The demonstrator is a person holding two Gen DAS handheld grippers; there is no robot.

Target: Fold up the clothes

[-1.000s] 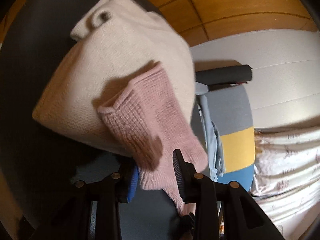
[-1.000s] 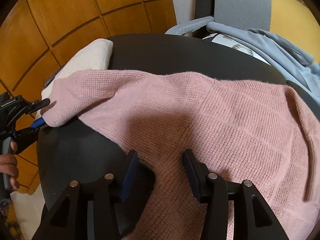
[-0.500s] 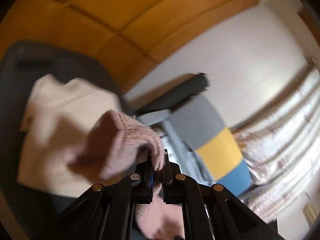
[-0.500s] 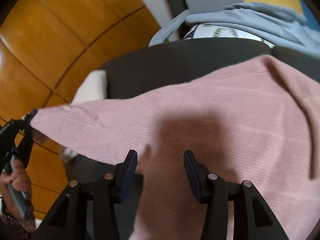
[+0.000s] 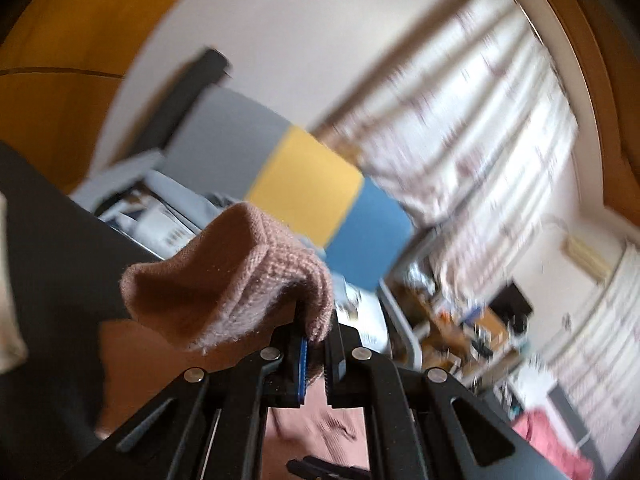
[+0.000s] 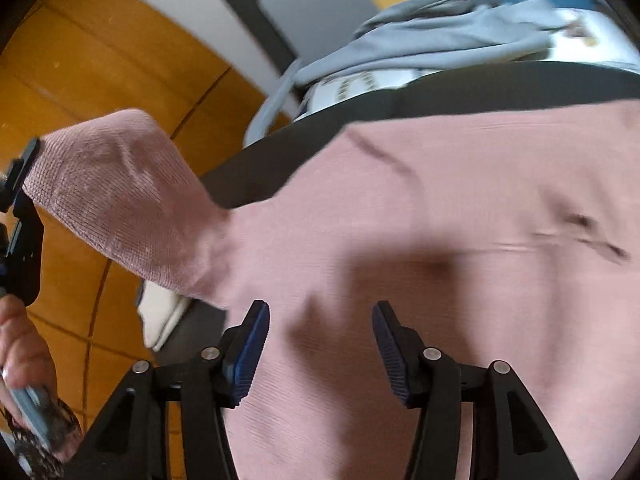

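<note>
- On the black table (image 6: 256, 172), one pink sweater (image 6: 460, 280) lies spread across most of the top, its body flat on the surface and one sleeve (image 6: 120, 196) lifted off past the table's left edge.
- The left gripper (image 5: 314, 354) is clenched on the cuff of that sleeve; pink knit bunches over its tips and the pads press on the fabric.
- The right gripper (image 6: 320, 350) hangs just above the sweater's body near the table's near edge, jaws apart and having just widened further, with knit under the gap but nothing pinched.
- Step in hand, as I judge it: the sleeve fold, with the cuff raised clear of the table and ready to be carried in over the body.
- The next move calls for swinging the cuff toward the table's middle, laying the sleeve flat without dragging the body, while the right gripper pins or smooths the knit.
- Count: one pink sweater, one cream garment (image 6: 160, 316) folded at the table's left edge, one grey garment (image 6: 432, 44) heaped beyond the table's far edge, two grippers, and one hand (image 6: 20, 352) in view.
</note>
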